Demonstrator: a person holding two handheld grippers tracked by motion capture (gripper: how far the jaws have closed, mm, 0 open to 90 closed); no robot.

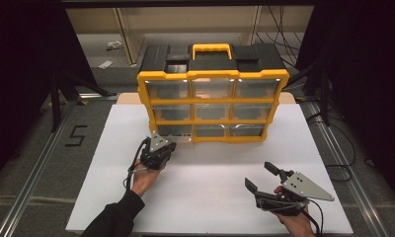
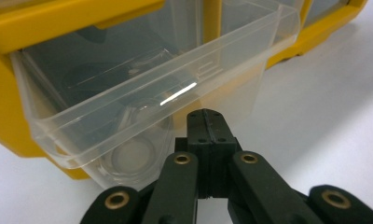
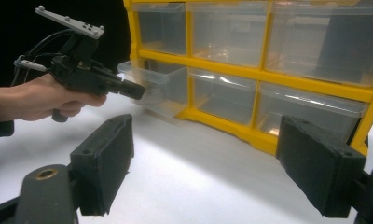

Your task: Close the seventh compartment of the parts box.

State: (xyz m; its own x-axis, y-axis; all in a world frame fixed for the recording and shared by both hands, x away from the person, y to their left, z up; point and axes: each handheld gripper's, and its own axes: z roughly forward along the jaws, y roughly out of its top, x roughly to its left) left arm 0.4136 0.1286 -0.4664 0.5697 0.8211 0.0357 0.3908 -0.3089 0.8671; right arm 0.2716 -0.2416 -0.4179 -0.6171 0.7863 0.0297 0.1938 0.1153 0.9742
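The left tool point(image 2: 207, 128) was closed, its jaws pressed flat together, right at the front wall of the bottom-left drawer point(image 2: 142, 105). That drawer stuck out a little from the yellow box point(image 1: 213, 94). I think the tool could slip off, because the clear plastic looked smooth and shiny. The box stood at 12 o'clock on the white counter point(image 1: 210, 197). It had nine see-through drawers, a black top and a yellow handle. The right tool point(image 1: 264, 178) waited wide open, holding nothing, at 4 o'clock
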